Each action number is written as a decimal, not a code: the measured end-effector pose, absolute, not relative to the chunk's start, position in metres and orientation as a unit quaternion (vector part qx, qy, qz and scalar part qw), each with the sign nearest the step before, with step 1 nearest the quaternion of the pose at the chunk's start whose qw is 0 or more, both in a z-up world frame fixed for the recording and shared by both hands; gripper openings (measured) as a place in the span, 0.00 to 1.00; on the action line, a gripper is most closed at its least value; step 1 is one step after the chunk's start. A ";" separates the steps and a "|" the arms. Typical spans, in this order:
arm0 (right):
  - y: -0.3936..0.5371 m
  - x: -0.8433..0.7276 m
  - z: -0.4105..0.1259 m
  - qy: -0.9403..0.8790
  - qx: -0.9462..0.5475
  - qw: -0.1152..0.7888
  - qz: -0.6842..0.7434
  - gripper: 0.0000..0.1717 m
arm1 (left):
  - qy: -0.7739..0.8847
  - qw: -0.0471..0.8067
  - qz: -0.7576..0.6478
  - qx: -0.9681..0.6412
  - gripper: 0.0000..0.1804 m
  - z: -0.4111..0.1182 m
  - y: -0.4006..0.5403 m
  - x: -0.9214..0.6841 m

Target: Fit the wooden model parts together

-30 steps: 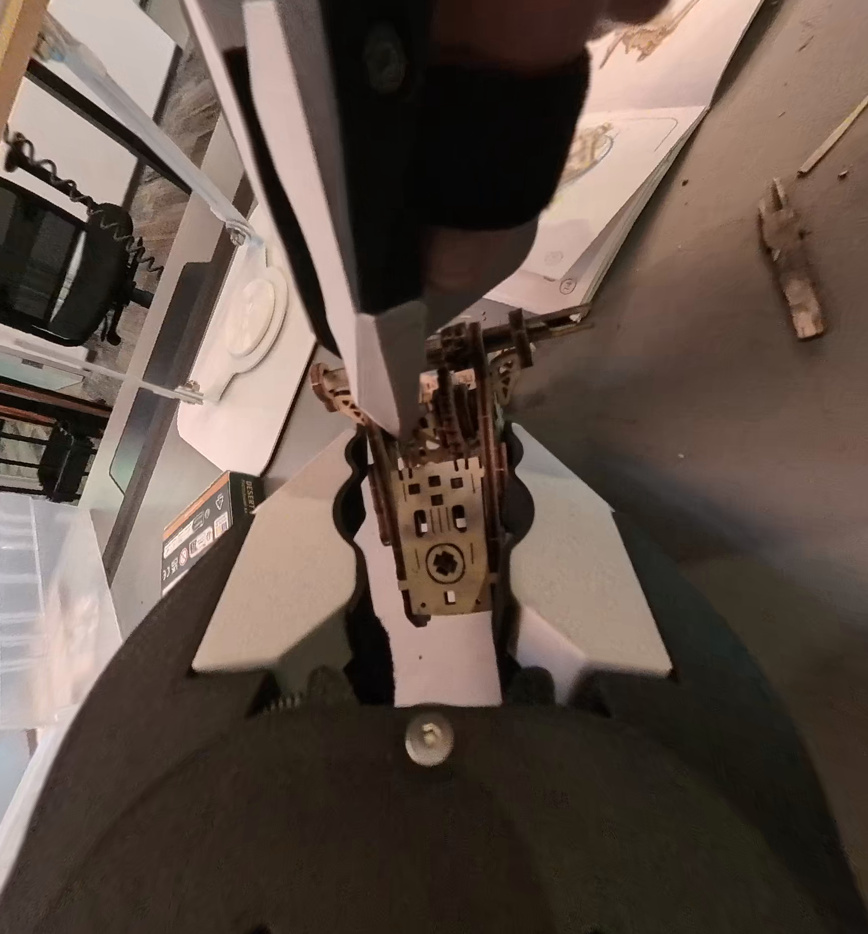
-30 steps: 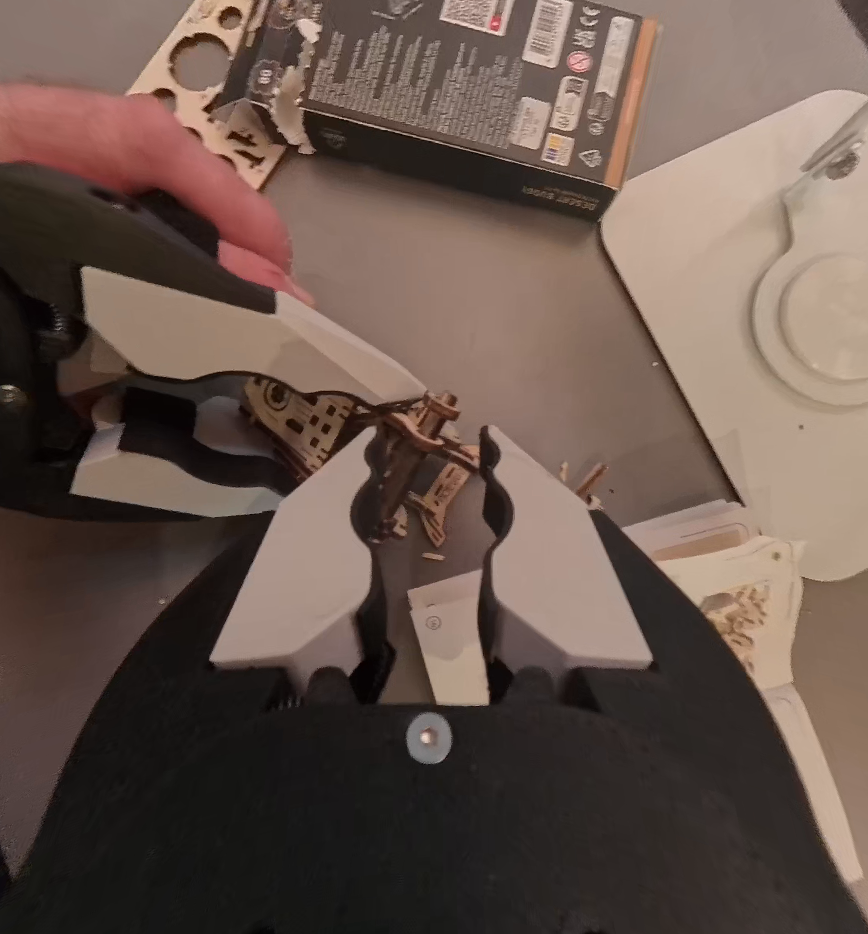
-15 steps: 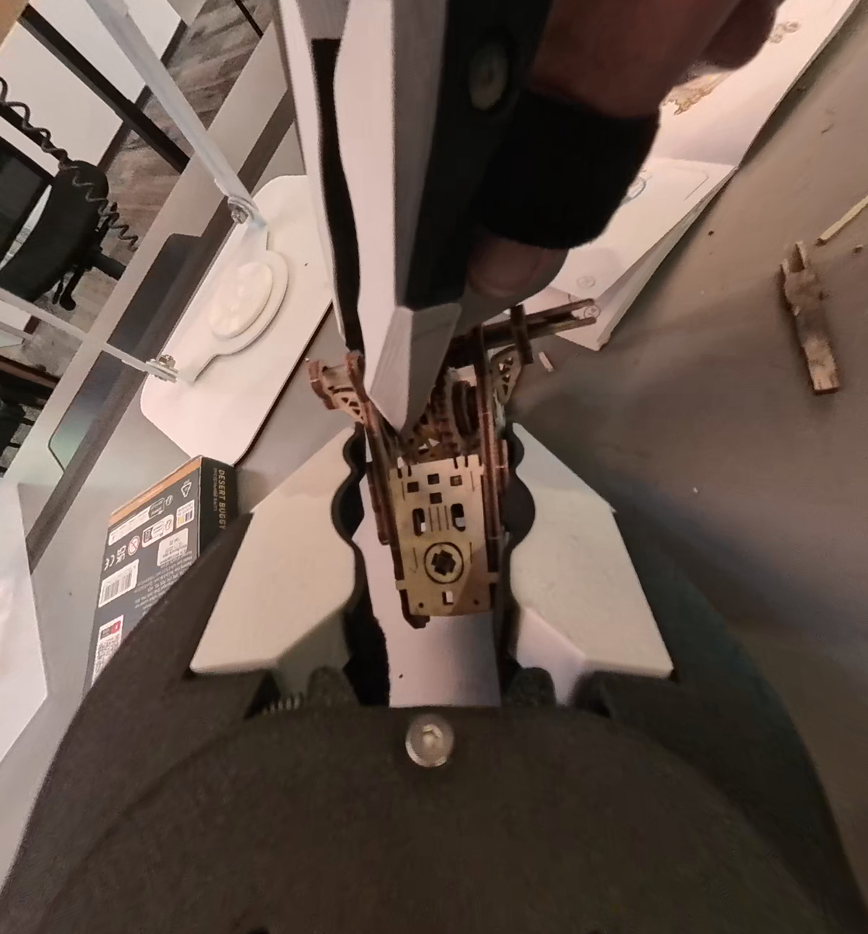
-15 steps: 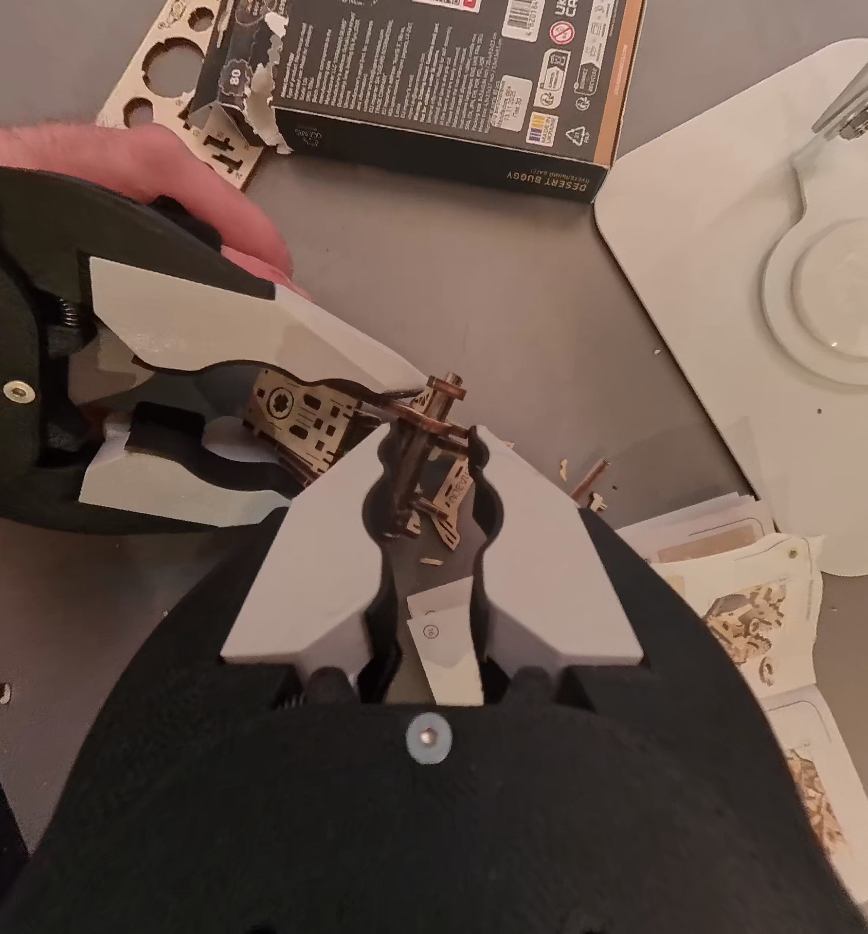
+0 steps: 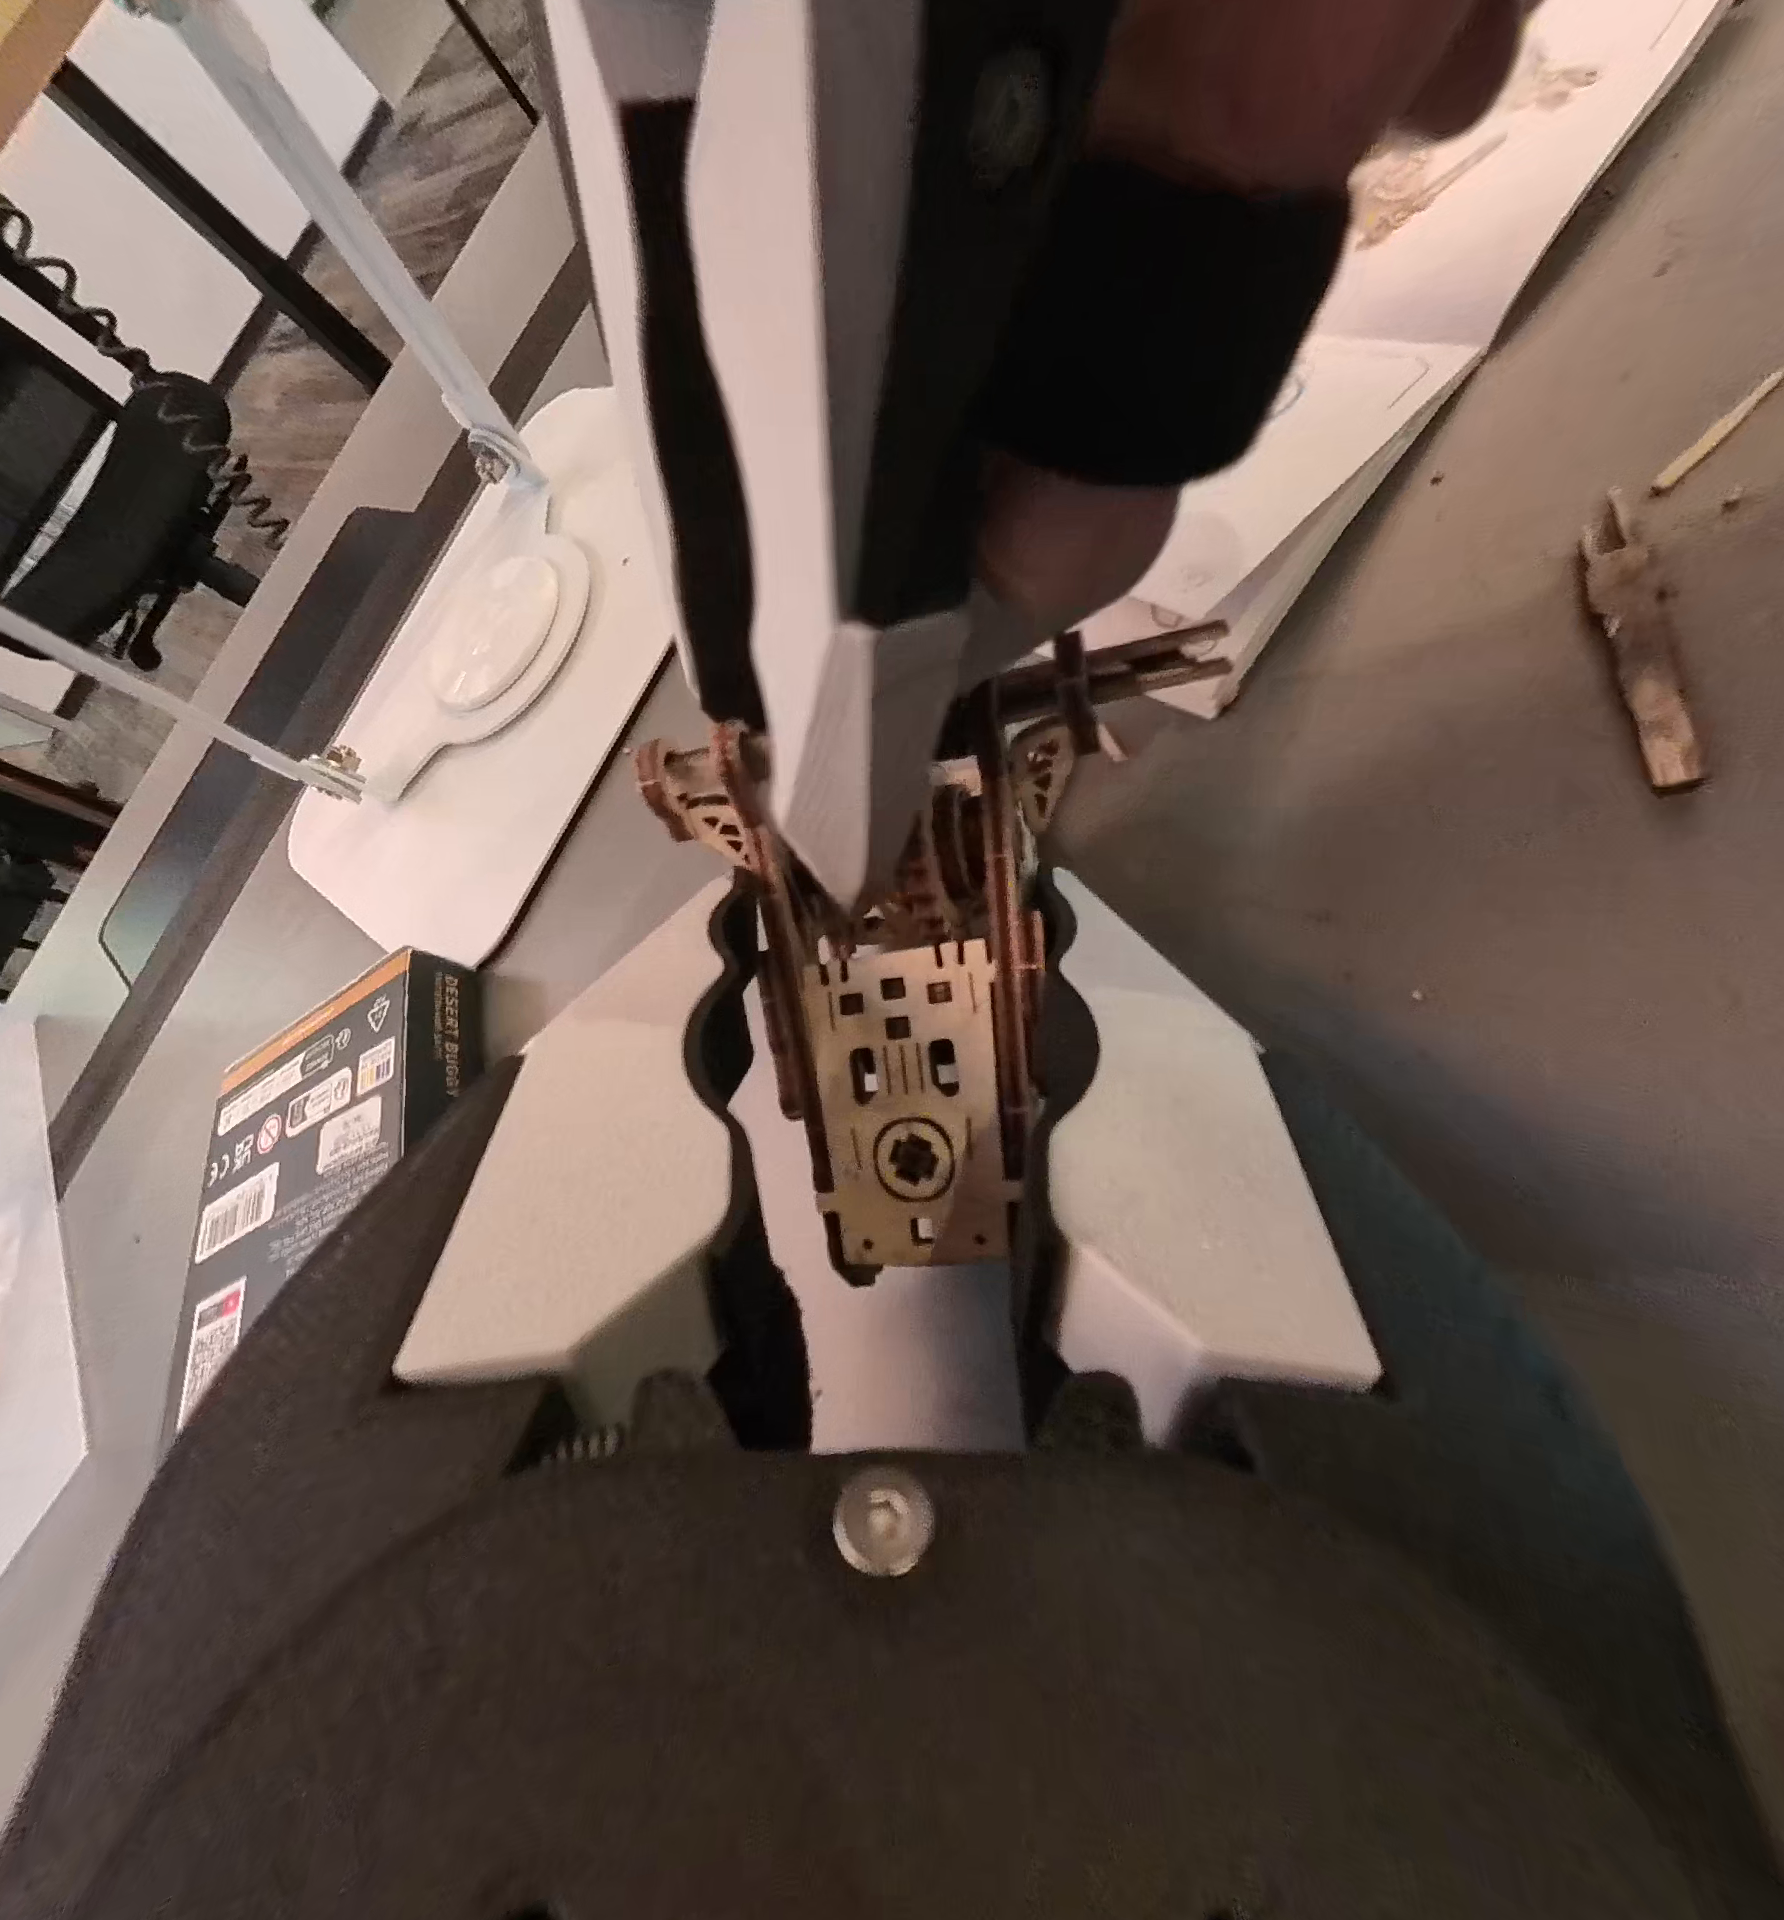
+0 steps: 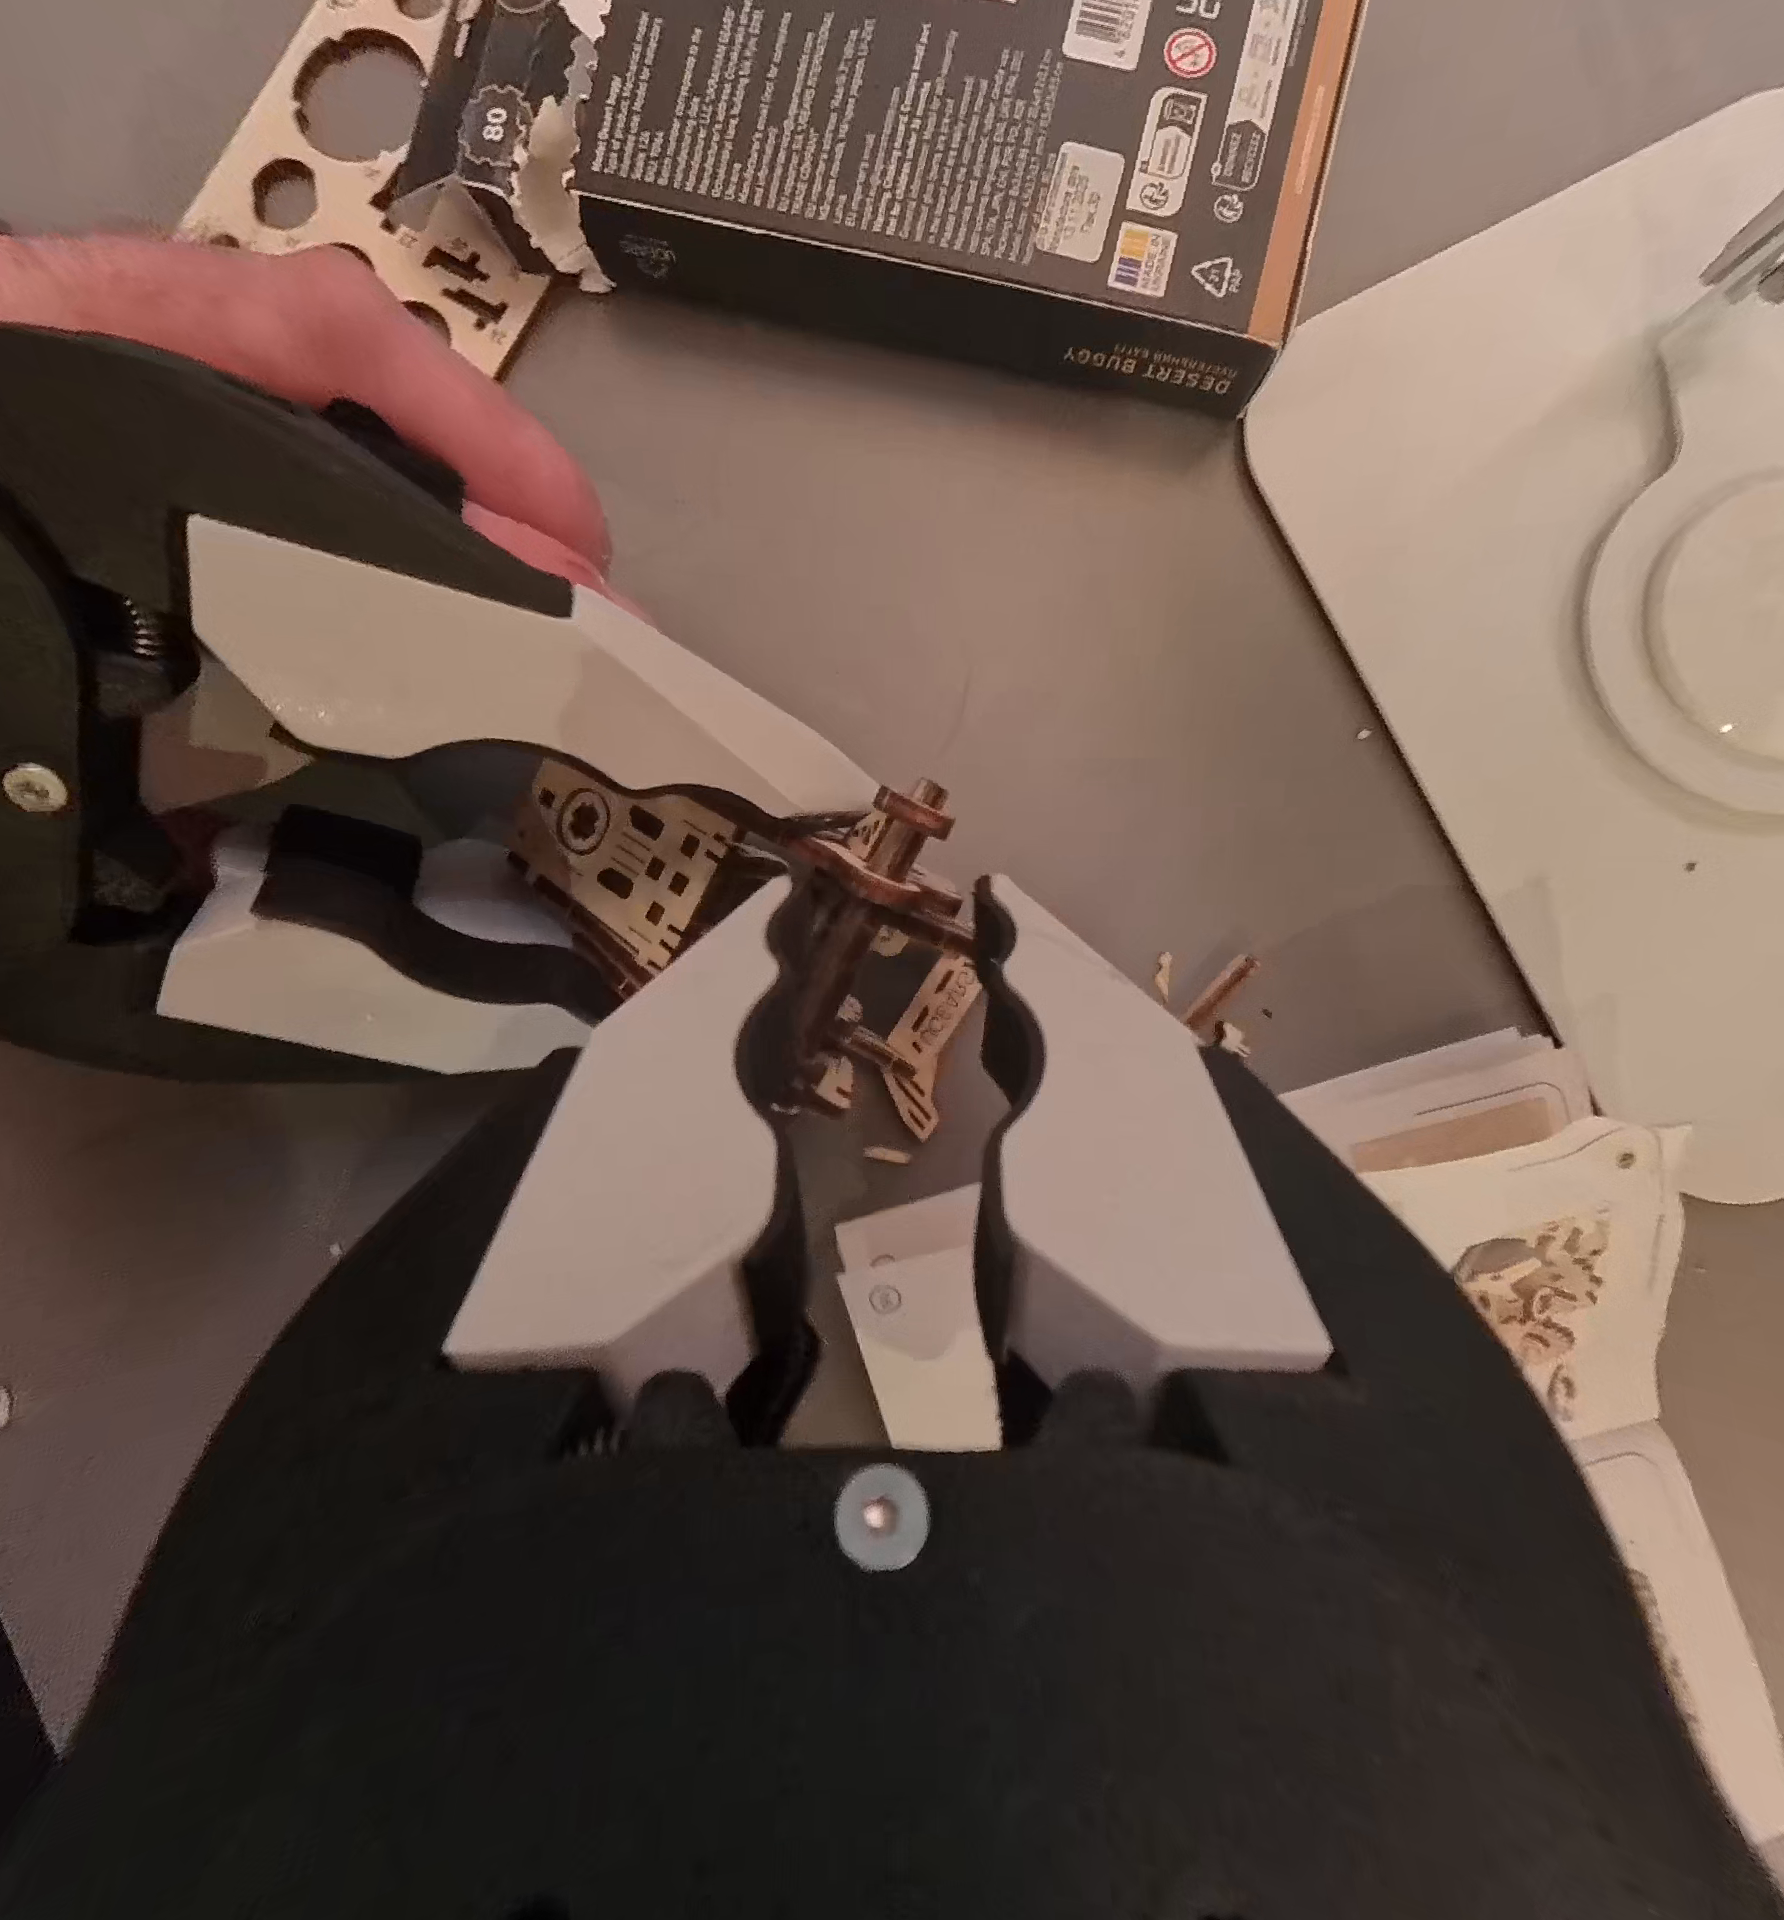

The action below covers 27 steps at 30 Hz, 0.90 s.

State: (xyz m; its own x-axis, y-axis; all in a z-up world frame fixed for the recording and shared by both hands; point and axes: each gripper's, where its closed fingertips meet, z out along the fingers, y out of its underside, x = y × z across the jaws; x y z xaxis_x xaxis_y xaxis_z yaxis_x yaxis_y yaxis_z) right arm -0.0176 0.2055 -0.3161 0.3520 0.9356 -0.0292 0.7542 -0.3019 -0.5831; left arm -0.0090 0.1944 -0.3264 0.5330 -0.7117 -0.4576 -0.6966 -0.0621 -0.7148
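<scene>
Two grippers met at one pale laser-cut wooden model frame [image 5: 909, 1091] above the grey table [image 6: 971, 582]: the left gripper [image 5: 893, 935] pinched its flat sides, the right gripper [image 6: 883, 914] closed around its thin axle end [image 6: 914, 821]. It looked light and fragile, so holding the flat plates seemed safer

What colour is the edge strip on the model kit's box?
Orange, running along one edge of the otherwise black box; the right wrist view shows it best.
</scene>
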 end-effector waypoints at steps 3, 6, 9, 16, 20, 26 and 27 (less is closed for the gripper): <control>0.197 -0.012 -0.300 -0.578 -0.742 0.268 0.209 0.23 | 0.482 0.487 -0.014 -0.728 0.28 -0.327 0.194 -0.010; 0.195 0.002 -0.290 -0.600 -0.712 0.261 0.254 0.26 | 0.488 0.488 -0.016 -0.724 0.28 -0.326 0.195 -0.011; 0.192 0.013 -0.294 -0.638 -0.677 0.231 0.285 0.29 | 0.490 0.488 -0.027 -0.722 0.28 -0.327 0.194 -0.011; 0.198 -0.001 -0.291 -0.668 -0.640 0.215 0.312 0.30 | 0.501 0.492 -0.039 -0.711 0.28 -0.326 0.193 -0.015; 0.214 -0.005 -0.291 -0.632 -0.662 0.219 0.337 0.25 | 0.507 0.494 -0.041 -0.705 0.28 -0.326 0.192 -0.012; 0.215 -0.015 -0.304 -0.586 -0.680 0.227 0.378 0.25 | 0.508 0.493 -0.044 -0.705 0.28 -0.327 0.192 -0.013; 0.214 -0.016 -0.308 -0.588 -0.680 0.229 0.373 0.25 | 0.509 0.493 -0.048 -0.704 0.28 -0.327 0.191 -0.011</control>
